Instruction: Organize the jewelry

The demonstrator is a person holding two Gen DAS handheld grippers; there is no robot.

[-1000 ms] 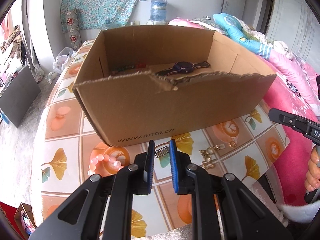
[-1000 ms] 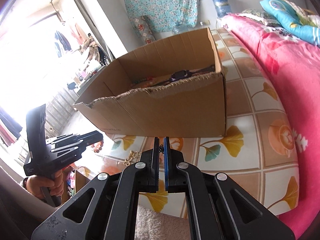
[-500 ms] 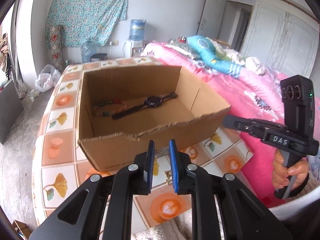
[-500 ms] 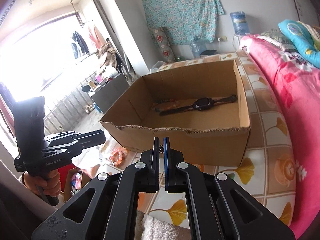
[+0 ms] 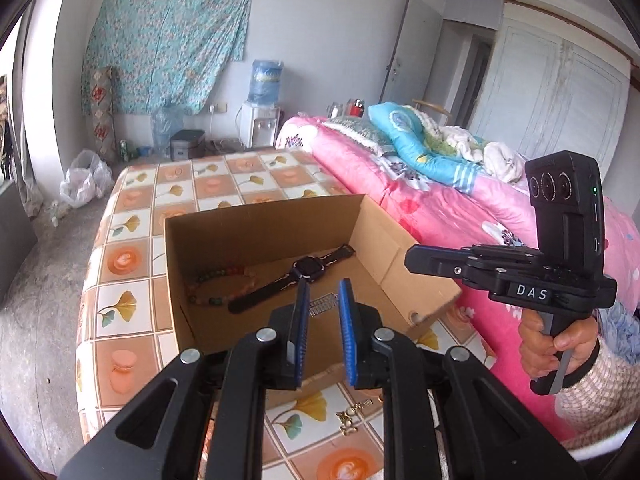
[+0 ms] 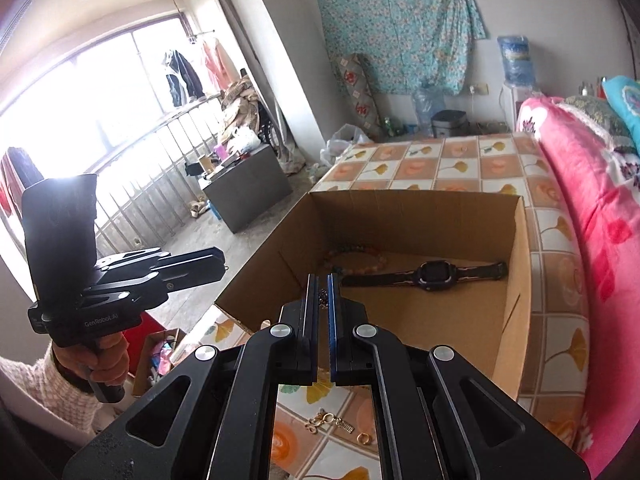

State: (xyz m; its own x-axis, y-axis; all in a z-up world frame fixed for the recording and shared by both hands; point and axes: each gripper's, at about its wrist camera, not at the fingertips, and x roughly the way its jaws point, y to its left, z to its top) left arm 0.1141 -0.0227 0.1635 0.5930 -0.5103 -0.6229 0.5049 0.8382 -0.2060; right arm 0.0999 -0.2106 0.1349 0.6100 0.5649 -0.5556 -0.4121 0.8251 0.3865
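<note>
- While both grippers hang above the near edge of the cardboard box, the left gripper pinches a small silver comb-like hair clip between its blue pads, jaws only slightly apart around it.
- Narrowed to a thin slit, the right gripper nips a fine dark chain, too small to identify further.
- Ahead of and below both sets of fingers, inside the box, lies a black wristwatch stretched flat with its strap open, square dark face up.
- Beside the watch, on the far left of the box floor, rests a beaded bracelet of green, red and pale beads.
- Below and behind the left gripper's fingers, on the patterned tablecloth, sits a small heap of gold-coloured pieces.
- Only the right wrist view separates that heap into a gold ring, a small toothed clip and linked gold hoops.
- Only the left wrist view shows the right hand gripping its handle, with the pink bedding beyond; the right wrist view shows the left hand instead.
</note>
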